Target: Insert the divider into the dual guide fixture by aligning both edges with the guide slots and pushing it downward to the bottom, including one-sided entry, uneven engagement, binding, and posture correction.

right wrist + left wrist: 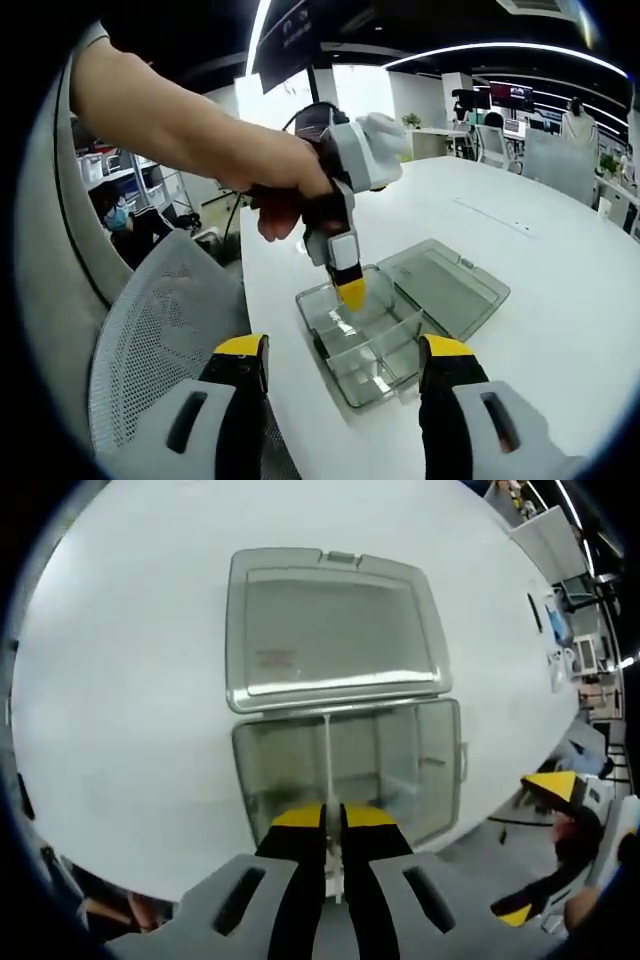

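Note:
A clear plastic box (400,760) stands on the white table (120,680) with its hinged lid (330,630) lying open behind it. My left gripper (333,815) is shut on a thin clear divider (328,745), seen edge-on and reaching down into the box's middle. In the right gripper view a hand holds that left gripper (350,290) pointing down into the box (375,360), beside the open lid (445,290). My right gripper (343,347) stands open in front of the box, apart from it and holding nothing. It also shows low at the right as the right gripper (535,850).
A grey mesh chair (150,340) stands at the table's near edge, close to my right gripper. A person (115,215) sits in the background at left. Desks and screens (500,120) stand far behind the wide bare table (560,230).

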The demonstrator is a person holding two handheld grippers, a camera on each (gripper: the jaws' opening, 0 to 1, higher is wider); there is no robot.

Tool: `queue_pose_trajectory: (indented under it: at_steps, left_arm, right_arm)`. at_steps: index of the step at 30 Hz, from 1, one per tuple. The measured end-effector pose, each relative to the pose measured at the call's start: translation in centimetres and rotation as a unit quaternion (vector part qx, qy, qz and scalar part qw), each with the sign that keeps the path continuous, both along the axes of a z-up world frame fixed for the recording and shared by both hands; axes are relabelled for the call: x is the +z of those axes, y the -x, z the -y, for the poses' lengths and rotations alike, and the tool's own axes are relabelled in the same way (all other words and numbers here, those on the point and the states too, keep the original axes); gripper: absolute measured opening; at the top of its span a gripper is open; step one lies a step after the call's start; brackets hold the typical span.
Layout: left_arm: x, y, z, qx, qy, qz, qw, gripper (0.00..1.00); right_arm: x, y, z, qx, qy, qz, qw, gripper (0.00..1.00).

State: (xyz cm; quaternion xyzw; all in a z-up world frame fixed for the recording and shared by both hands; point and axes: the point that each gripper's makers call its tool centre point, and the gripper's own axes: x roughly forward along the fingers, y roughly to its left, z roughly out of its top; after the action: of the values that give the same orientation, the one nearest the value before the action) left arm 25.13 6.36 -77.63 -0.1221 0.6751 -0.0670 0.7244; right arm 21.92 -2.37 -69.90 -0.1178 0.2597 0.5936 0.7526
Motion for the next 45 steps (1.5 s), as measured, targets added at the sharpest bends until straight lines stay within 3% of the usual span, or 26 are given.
queue_pose_trajectory:
  at_steps: [15,45]
  left_arm:
    - [0.46,0.13,-0.33,0.009,-0.001,0.016,0.9998,0.02]
    - [0.32,-0.01,-0.45,0.012,-0.005,0.013,0.9998,0.02]
  right_arm:
    - [0.06,0.32,-0.27,0.002,-0.002,0.0,1.0,0.58]
    - [0.13,0.39,-0.23,0.001,-0.002,-0.002,1.0,0.57]
